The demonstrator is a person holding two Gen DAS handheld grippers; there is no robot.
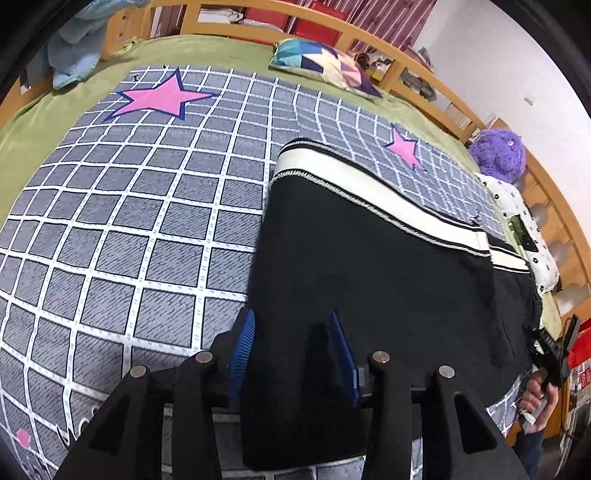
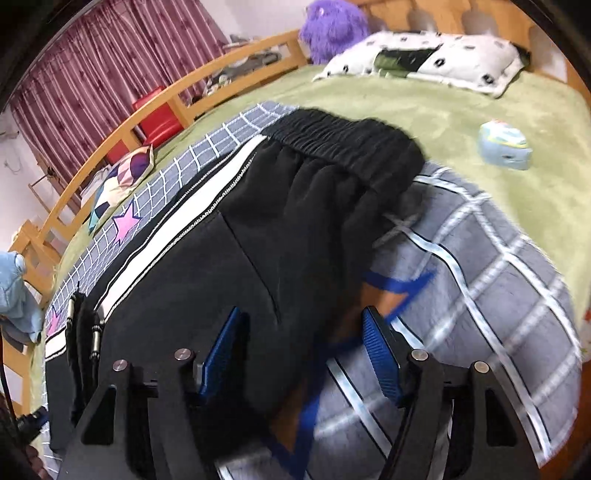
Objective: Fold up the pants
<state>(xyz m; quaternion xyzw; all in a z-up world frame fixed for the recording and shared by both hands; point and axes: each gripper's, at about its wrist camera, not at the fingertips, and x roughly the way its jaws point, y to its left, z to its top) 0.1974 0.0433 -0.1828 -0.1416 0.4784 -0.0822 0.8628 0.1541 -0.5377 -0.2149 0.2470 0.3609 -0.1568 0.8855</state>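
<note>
Each fisheye view looks steeply down along its own blue-padded black gripper, close above a bed. The left wrist view's left gripper (image 1: 295, 343) fills the lower centre; likewise the right gripper (image 2: 303, 350). Both views share the black white-striped pants (image 1: 369, 266) (image 2: 207, 266) and grey grid-patterned blanket (image 1: 129, 229) (image 2: 480, 277).

Pants (image 1: 369, 266) matt black knit; blanket (image 1: 129, 221) woven cloth; bed rail (image 1: 258, 18) smooth wood.

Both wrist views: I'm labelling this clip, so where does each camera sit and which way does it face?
Left wrist: above the left gripper, facing down over the black pants; a hand shows at right.
Right wrist: above the right gripper, facing the pants' waistband.
Shared: pants, purple plush toy, grid blanket.
</note>
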